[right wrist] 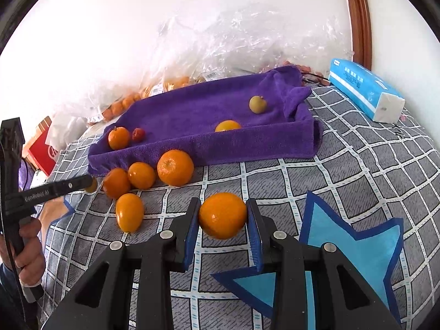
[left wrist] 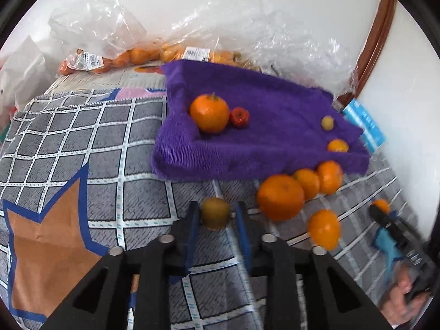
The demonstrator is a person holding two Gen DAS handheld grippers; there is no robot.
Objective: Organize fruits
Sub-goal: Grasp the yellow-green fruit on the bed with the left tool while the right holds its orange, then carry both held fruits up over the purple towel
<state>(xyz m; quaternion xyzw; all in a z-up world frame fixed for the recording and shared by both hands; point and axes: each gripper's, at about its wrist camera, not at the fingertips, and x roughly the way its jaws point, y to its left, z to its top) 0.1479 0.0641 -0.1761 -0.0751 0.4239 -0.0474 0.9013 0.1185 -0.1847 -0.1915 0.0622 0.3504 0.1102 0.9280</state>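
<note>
My left gripper [left wrist: 216, 208] is shut on a small brownish-yellow fruit [left wrist: 215, 214] just above the checked cloth, in front of the purple towel-lined tray [left wrist: 233, 162]. My right gripper [right wrist: 223, 206] is shut on an orange mandarin [right wrist: 222, 216] over the cloth. The tray [right wrist: 247, 145] holds an orange [left wrist: 209, 113], a small red fruit [left wrist: 239, 117], a small yellow-green fruit [right wrist: 257, 104] and a small orange [right wrist: 227, 126]. Several loose oranges lie by the tray's front wall, the largest [right wrist: 175, 167] among them. An oval one [right wrist: 129, 212] lies nearer.
Clear plastic bags [right wrist: 220, 44] with packed oranges are piled against the white wall behind the tray. A blue tissue pack [right wrist: 365, 93] lies to the tray's right. A red box [right wrist: 41, 148] stands at the far left. A person's hand [right wrist: 27, 250] holds the left gripper's handle.
</note>
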